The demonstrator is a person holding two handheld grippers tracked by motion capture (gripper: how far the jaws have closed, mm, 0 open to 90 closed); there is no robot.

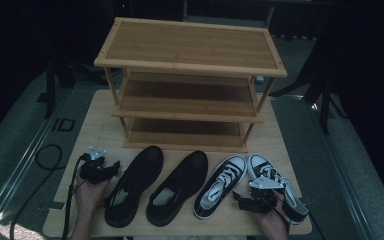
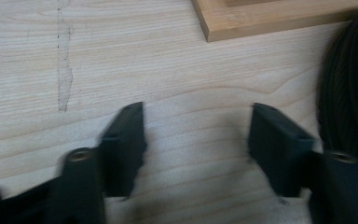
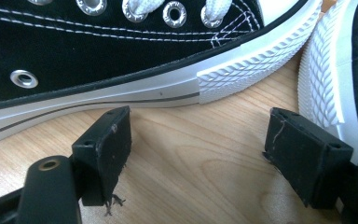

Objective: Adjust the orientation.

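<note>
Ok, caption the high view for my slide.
Two open grippers, left and right, flank four shoes before an empty three-tier bamboo rack.

Left tongs [image 1: 111, 166] held low in the left hand [image 1: 87, 192], jaws wide apart, right tongs [image 1: 240, 197] likewise gaping, empty

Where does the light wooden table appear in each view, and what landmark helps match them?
High view: the table lies under the shoe rack and four shoes, centre to bottom.
Left gripper view: it spreads across the frame, the rack's base corner at top right.
Right gripper view: bare wood along the bottom, below a black-and-white sneaker.
Landmark: the rack ties high and left; the sneaker, high and right.
</note>
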